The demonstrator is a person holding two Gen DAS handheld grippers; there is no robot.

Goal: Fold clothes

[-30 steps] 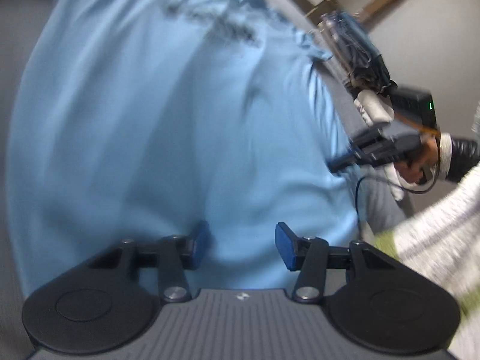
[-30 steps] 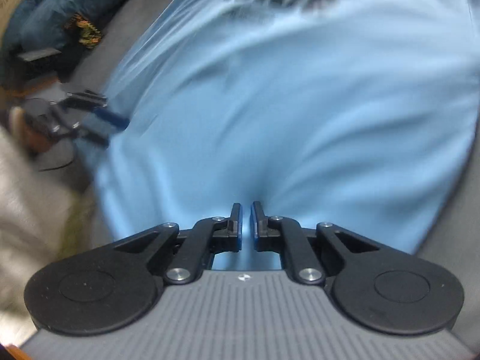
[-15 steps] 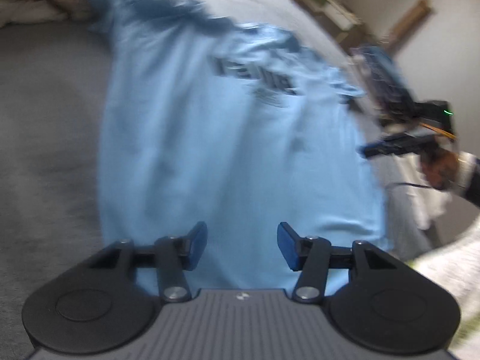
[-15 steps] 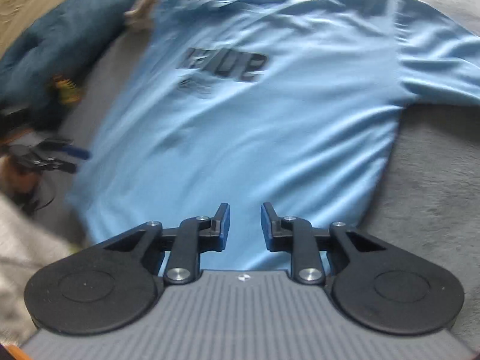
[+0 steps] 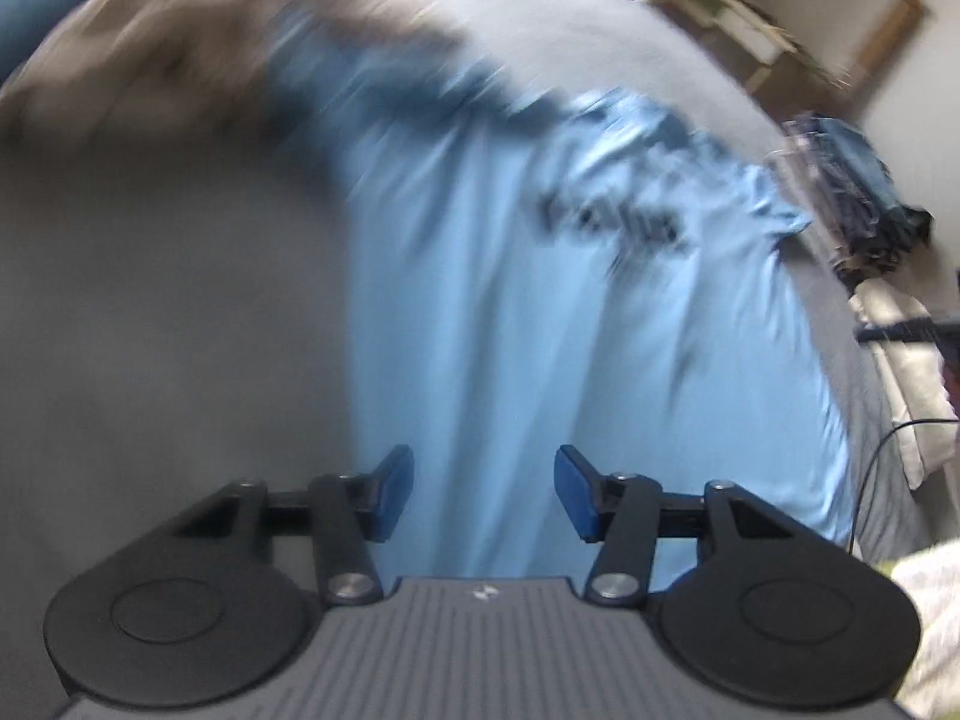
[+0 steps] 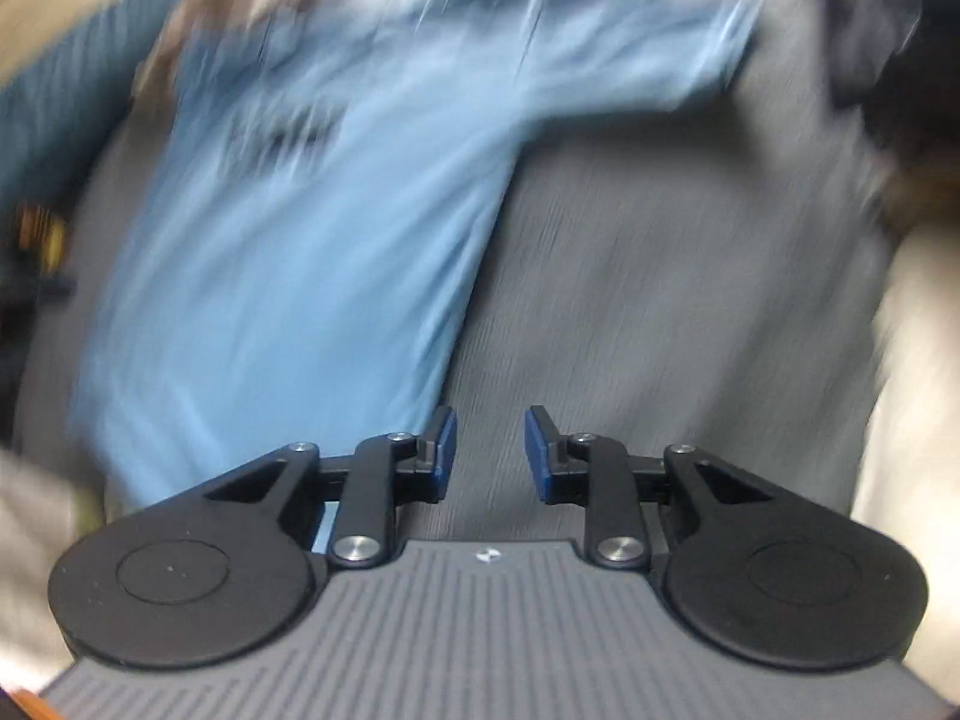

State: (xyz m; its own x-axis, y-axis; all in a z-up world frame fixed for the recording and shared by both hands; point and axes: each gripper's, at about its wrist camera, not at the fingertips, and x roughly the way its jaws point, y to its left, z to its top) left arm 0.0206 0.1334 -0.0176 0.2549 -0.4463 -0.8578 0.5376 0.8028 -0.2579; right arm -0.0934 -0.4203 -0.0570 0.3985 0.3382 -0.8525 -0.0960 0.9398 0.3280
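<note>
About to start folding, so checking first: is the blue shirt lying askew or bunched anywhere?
The light blue shirt lies spread on the grey surface, mildly wrinkled, nothing bunched. Blur hides finer detail.

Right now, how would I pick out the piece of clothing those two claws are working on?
Look at the wide grey bed cover. Spread flat on it is the light blue T-shirt, with both open grippers, left and right, at its near edge. Its dark chest lettering sets it apart from the brownish heap beyond its collar.

Grey bed (image 5: 180, 312), light-blue T-shirt (image 5: 540, 360) spread flat
</note>
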